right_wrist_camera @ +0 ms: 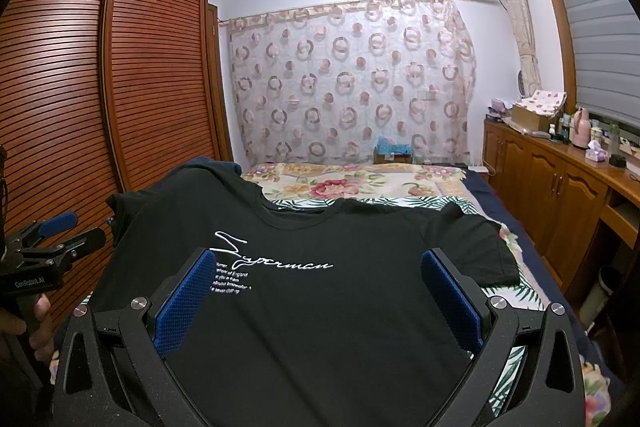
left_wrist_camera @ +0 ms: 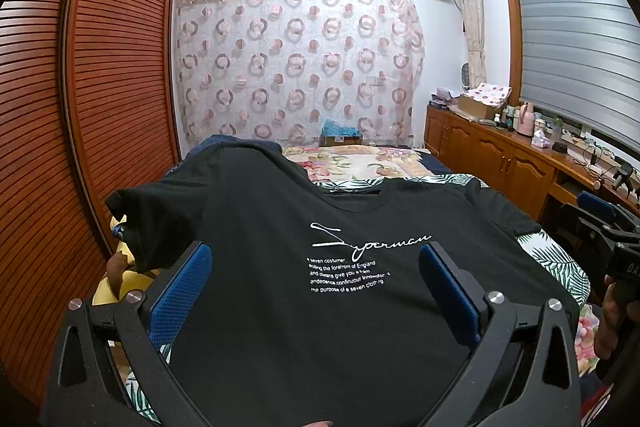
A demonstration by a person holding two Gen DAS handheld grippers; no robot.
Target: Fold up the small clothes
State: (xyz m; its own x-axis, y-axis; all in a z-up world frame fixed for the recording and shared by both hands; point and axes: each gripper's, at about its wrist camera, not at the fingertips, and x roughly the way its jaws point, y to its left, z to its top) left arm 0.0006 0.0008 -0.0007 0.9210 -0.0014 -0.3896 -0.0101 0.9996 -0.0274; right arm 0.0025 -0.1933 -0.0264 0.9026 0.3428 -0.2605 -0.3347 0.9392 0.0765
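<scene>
Lying flat: soft black T-shirt [left_wrist_camera: 320, 307], floral bedspread [left_wrist_camera: 360, 163].

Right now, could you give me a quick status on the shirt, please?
Left gripper and right gripper open, empty. Black T-shirt flat on bed, unfolded. Nothing in the way.

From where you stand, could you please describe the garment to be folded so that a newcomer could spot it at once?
Start at the bed with the floral and leaf-print cover that fills the room's middle. On its near end a black T-shirt lies spread front-up, neckline away from the cameras. White script reading "Superman" with small print beneath sets it apart from the colourful bedding.
</scene>
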